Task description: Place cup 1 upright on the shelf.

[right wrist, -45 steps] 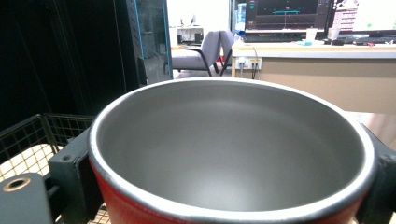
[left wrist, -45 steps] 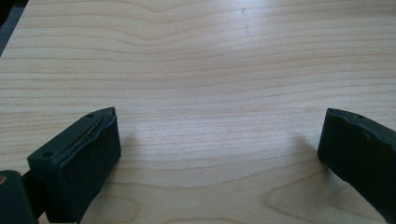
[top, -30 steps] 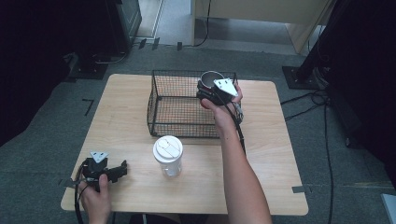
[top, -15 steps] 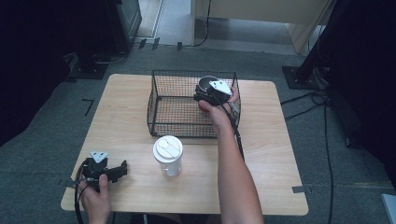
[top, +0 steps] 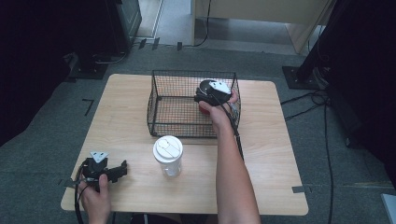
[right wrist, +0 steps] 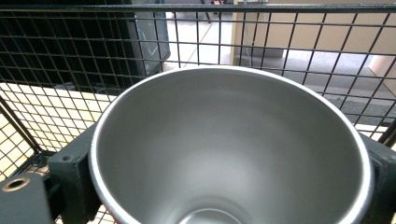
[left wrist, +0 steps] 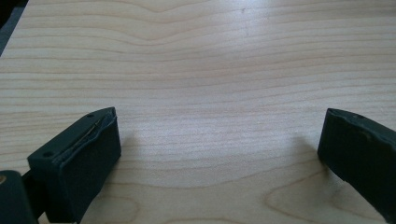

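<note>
Wooden table (top: 261,158). Wire basket (top: 161,100) at its far middle. Inside the basket's right end, my right gripper (top: 205,100) clamped on a metal cup (right wrist: 229,144). My left gripper (top: 122,169) rests near-left, jaws apart.

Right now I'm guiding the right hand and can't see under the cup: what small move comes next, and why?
Probably lower a little more, then open. The right tongs grip the metal cup at both sides, inside the wire basket. In the high view the cup's red base sits low near the basket floor, but whether it touches I cannot tell.
</note>
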The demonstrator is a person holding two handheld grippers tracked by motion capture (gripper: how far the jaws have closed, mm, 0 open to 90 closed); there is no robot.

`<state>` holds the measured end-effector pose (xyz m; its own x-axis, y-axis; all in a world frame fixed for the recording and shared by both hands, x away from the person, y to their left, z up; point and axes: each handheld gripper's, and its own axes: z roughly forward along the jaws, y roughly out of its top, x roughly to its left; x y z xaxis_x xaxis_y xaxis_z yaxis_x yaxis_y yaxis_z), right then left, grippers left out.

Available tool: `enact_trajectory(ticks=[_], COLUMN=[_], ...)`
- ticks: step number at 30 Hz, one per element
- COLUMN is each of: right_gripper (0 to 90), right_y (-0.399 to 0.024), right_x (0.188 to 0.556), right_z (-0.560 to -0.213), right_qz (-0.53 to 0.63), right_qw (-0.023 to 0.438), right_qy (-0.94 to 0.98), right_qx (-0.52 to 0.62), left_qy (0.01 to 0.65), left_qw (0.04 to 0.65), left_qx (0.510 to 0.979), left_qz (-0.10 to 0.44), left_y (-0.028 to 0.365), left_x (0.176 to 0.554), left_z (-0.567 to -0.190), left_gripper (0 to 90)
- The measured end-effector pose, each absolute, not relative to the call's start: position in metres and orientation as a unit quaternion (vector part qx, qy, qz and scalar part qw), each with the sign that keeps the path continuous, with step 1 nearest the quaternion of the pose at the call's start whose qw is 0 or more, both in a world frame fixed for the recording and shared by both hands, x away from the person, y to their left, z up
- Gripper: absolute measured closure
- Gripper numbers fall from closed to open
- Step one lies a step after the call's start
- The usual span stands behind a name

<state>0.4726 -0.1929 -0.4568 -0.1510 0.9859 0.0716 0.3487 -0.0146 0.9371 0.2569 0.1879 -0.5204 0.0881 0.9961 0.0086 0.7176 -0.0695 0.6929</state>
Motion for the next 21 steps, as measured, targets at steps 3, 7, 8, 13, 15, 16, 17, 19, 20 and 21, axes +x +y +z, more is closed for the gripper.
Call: enact_trajectory(ticks=[3, 7, 8, 13, 15, 16, 17, 19, 20, 21], right_gripper=[1.0, 0.0, 0.0, 0.0, 0.0, 0.0, 0.0, 0.0, 0.0, 0.0], right_y=[-0.192, -0.190, -0.190, -0.188, -0.188, -0.188, -0.188, -0.188, -0.188, -0.188], right_x=[0.472, 0.472, 0.472, 0.468, 0.465, 0.464, 0.463, 0.460, 0.459, 0.457], right_z=[-0.454, -0.452, -0.452, -0.443, -0.438, -0.436, -0.433, -0.429, -0.426, -0.424], right_qz=[0.461, 0.463, 0.463, 0.467, 0.477, 0.482, 0.483, 0.487, 0.491, 0.494], right_qw=[0.339, 0.342, 0.346, 0.367, 0.369, 0.369, 0.373, 0.377, 0.379, 0.380], right_qy=[0.609, 0.602, 0.600, 0.599, 0.586, 0.582, 0.583, 0.581, 0.578, 0.577], right_qx=[0.550, 0.553, 0.553, 0.537, 0.542, 0.541, 0.536, 0.532, 0.530, 0.528], left_qy=[0.625, 0.625, 0.625, 0.625, 0.625, 0.625, 0.625, 0.625, 0.625, 0.625], left_qw=[0.273, 0.273, 0.273, 0.273, 0.273, 0.273, 0.273, 0.273, 0.273, 0.273], left_qx=[0.685, 0.685, 0.685, 0.685, 0.685, 0.686, 0.686, 0.686, 0.685, 0.686], left_qz=[0.255, 0.255, 0.255, 0.255, 0.255, 0.255, 0.255, 0.255, 0.255, 0.255], left_y=[0.188, 0.188, 0.188, 0.188, 0.188, 0.188, 0.188, 0.188, 0.188, 0.188], left_x=[0.257, 0.257, 0.257, 0.257, 0.257, 0.257, 0.257, 0.257, 0.257, 0.257], left_z=[-0.520, -0.520, -0.520, -0.520, -0.520, -0.520, -0.520, -0.520, -0.520, -0.520], left_gripper=[0.1, 0.1, 0.1, 0.1, 0.1, 0.1, 0.1, 0.1, 0.1, 0.1])
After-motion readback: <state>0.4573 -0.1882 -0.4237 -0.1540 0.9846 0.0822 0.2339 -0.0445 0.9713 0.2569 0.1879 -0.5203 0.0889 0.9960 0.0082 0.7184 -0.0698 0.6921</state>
